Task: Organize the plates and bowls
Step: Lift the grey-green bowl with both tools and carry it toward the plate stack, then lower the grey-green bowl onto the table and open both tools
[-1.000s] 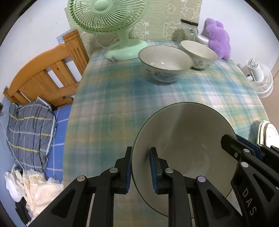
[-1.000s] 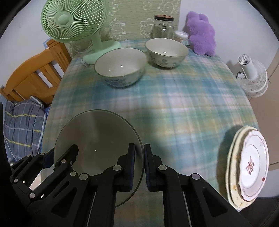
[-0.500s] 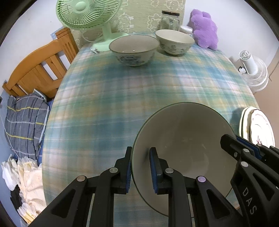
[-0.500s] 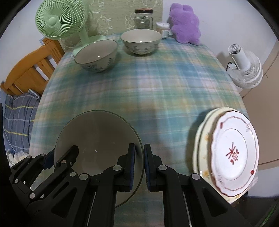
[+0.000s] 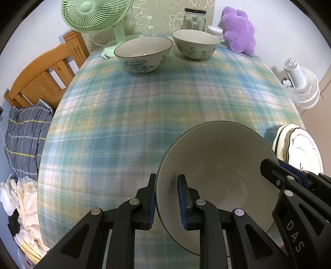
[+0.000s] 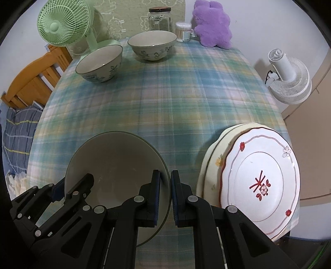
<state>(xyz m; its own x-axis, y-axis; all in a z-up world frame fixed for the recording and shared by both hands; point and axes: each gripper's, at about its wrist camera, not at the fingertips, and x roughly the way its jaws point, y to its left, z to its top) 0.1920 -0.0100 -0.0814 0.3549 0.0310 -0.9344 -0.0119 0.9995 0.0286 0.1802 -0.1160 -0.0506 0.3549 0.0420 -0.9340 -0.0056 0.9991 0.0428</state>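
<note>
- Left gripper (image 5: 166, 198) and right gripper (image 6: 164, 194) each pinched opposite rims of the large bowl (image 5: 217, 175), near the tablecloth's (image 5: 144, 107) front edge.
- Stacked plates (image 6: 258, 182) lay just right.
- Two bowls (image 5: 143, 53), green fan (image 5: 97, 14), jar (image 5: 194, 18) stood far back.

Held bowl (image 6: 115, 171) left of stacked plates (image 6: 260, 182), two bowls (image 6: 99, 62) behind
</note>
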